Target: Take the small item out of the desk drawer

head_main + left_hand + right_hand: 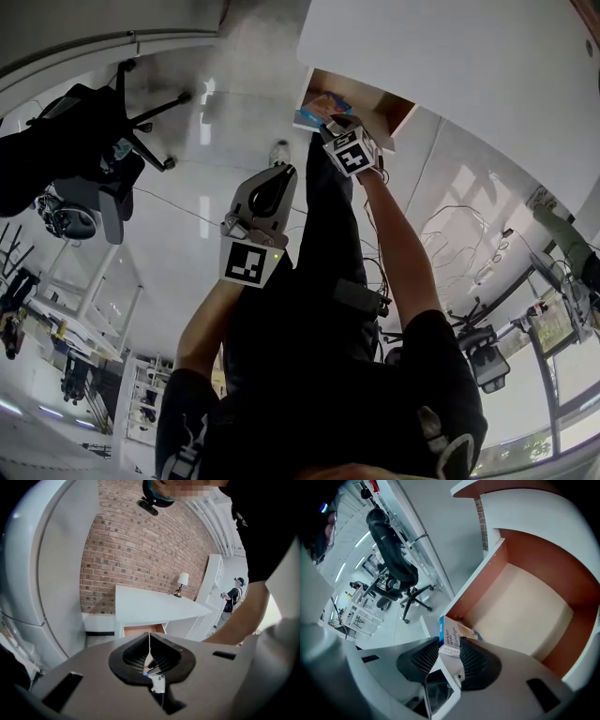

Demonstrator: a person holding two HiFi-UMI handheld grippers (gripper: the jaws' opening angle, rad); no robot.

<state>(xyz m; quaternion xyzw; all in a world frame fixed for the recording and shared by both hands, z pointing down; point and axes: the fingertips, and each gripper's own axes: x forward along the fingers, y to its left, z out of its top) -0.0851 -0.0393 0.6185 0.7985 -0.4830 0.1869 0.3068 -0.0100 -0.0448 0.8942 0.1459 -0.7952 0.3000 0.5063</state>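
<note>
Box (458, 631) reading "Bandage", seemingly "HYNAUT", between right gripper (449, 640) jaws

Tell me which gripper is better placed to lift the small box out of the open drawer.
Right. The right gripper is at the drawer, its jaws apart on either side of the box. The left gripper is shut, well short of the desk.

The right tongs (449, 645) hide the near end of the small box (457, 630) in the drawer (483, 577).
</note>
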